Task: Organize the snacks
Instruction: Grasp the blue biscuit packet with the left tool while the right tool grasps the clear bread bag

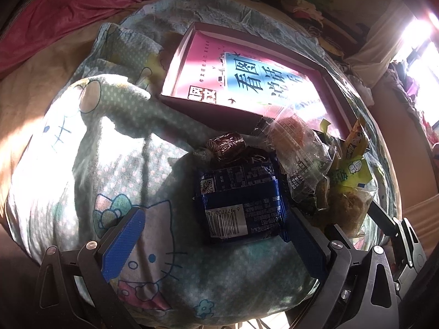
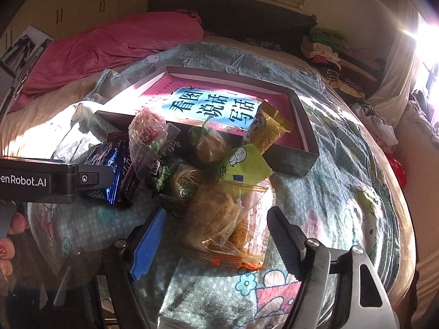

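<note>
Barely under way here: the box (image 2: 288, 161) sits on the bed's cartoon-cat quilt (image 1: 153, 249) with only its printed pink and blue lining showing, and the pile of snacks (image 2: 192, 170) is heaped just in front of the box's near wall, a few packets leaning up on that wall; a yellow stick packet (image 2: 270, 128) pokes over the rim into the box, though whether it lies inside or only rests on the edge I cannot tell. So nearly everything is left to move, by my reckoning. The left tongs (image 1: 214, 244) stand wide apart over the dark blue packet (image 1: 238, 192), which lies flat between the pads with its barcode end toward the camera and its long axis running away toward the box; one pad looks to be right against its edge, but nothing is squeezed. The right tongs (image 2: 216, 244) are partly spread around the clear orange-trimmed packet (image 2: 233, 224), the pads standing off it on both sides, so no hold yet; that packet's long axis also runs toward the box, sealed orange end nearest the camera
</note>
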Motion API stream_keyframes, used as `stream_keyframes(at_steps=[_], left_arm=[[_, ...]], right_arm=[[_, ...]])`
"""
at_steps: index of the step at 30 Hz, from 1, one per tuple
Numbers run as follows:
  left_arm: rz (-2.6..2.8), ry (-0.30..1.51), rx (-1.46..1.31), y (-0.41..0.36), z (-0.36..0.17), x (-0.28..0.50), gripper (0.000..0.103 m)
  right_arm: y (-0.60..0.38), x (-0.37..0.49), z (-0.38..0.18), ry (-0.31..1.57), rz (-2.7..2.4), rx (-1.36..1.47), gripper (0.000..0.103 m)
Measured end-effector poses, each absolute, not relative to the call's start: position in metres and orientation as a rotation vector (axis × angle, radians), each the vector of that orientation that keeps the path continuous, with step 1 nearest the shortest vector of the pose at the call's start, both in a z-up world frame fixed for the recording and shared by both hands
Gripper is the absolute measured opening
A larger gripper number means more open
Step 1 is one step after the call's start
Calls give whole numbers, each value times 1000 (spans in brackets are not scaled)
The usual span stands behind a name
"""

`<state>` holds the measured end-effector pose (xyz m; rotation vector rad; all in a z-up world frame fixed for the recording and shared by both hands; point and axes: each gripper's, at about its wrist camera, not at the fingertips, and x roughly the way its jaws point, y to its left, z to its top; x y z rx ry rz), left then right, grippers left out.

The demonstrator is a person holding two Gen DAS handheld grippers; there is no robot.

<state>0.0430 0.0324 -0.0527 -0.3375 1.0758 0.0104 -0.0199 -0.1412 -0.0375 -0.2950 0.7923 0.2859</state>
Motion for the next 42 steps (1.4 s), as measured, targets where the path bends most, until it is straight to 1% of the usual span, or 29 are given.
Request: stream_keyframes(at_steps=[4,6,7,10,12,14,16,17,19,21,24,26,33,42], left_arm=[[13,1080,-345,34,-56,46,101],[20,1080,-339,33,-56,48,101],[19,1080,-338,32,-57,49,101],[16,1081,-342,31,-58,53,99],[11,1079,-351,30,-59,55,96],[5,1077,-359,30,-60,54,95],[-5,1074,-364,31,-61,54,86],[-13,1075,-372,31,-62,55,78],[-22,1073,-383,33,-62,55,73],[-33,1073,-386,33,-63,55,66],[-43,1073,-385,34,-62,54,63],[-52,1073,-386,36,-61,51,62],[-54,1074,-377,41,-59,44,60],[-53,1037,-393,50,-45,34,60]], right_arm=[[-134,-18,-41,781,297,-340,61],[-131,-17,-44,780,297,-367,58],[-131,-17,-45,778,297,-377,54],[-134,-15,-43,780,317,-359,53],[-138,-13,-42,787,330,-338,50],[-144,-12,-41,794,344,-308,48],[-151,-11,-38,803,364,-257,46],[-154,-10,-37,807,374,-230,45],[-161,-8,-35,815,394,-178,43],[-166,-7,-34,824,407,-137,43],[-172,-8,-31,818,424,-95,40],[-174,-9,-29,813,443,-67,35],[-180,-9,-30,827,457,-20,34],[-188,-10,-21,800,497,47,33]])
